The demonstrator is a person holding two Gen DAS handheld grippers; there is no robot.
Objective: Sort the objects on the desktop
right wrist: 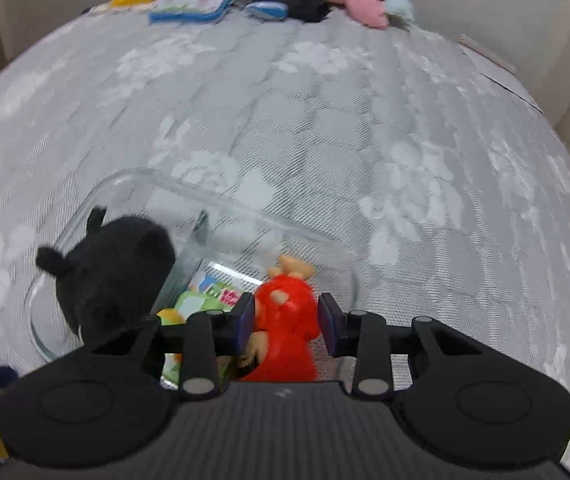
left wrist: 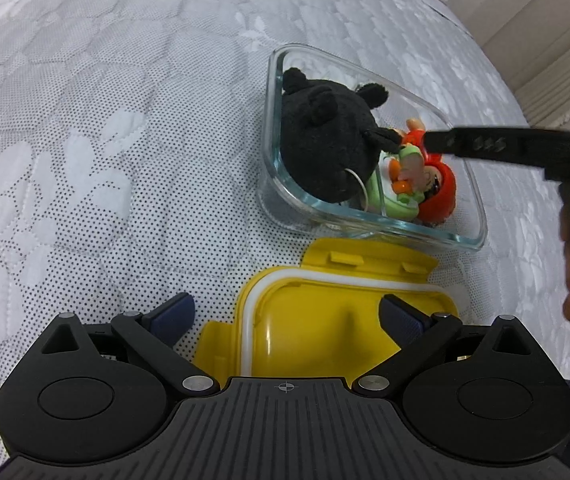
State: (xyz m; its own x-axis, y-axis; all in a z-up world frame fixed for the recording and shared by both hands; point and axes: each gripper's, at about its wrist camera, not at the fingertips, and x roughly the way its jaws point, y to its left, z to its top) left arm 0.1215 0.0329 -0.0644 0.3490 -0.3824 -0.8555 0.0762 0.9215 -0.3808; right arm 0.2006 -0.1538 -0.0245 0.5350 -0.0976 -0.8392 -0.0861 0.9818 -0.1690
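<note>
The right gripper [right wrist: 285,322] has its jaws astride the red figurine [right wrist: 283,320], light, rigid, slippery plastic best pinched mid-body, though contact is unclear; the left gripper [left wrist: 285,316] gapes empty.

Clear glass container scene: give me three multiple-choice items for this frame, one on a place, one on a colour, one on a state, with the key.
1. Where is the black plush toy?
A. Inside the clear rectangular glass container
B. On the floor
C. Hanging from a hook

2. What colour is the small plastic figurine between the fingers of the right hand-held gripper?
A. Blue
B. Red
C. White

3. What state is the container in?
A. Sealed with its lid
B. Turned upside down
C. Uncovered, with the yellow plastic lid lying beside it

Key: 1 A, the plush sits within the glass walls in both views; 2 B, the figurine's body is bright red; 3 C, the top is open and the lid lies on the cover next to the container's near side.
</note>
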